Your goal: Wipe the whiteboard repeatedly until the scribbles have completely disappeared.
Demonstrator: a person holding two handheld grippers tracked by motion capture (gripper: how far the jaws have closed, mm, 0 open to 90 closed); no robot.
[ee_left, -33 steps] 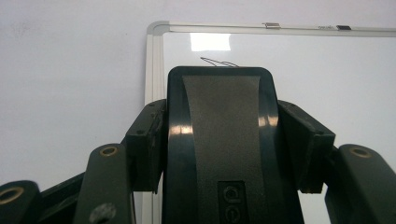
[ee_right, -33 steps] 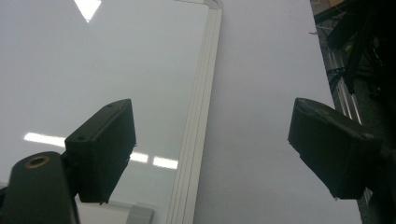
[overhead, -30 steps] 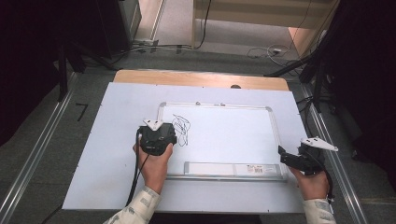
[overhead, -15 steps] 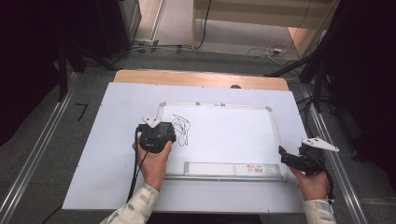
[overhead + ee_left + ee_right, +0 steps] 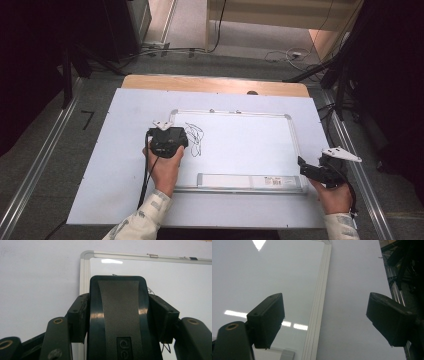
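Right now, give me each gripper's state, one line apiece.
Left gripper: shut on the black eraser, at the whiteboard's scribbled left end.
Right gripper: open, empty, over the whiteboard's right frame edge.

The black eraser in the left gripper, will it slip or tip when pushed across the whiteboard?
Probably not. The eraser looks rigid and blocky, clamped on both flanks by the left gripper. It seems broad and low, so unlikely to tip. The glossy whiteboard should let it glide.

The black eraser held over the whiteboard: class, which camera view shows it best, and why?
The left gripper view: the black eraser is seen close up between the left gripper's fingers. In the high view the gripper's body and hand cover it above the scribbles; the right gripper view faces the whiteboard's frame.
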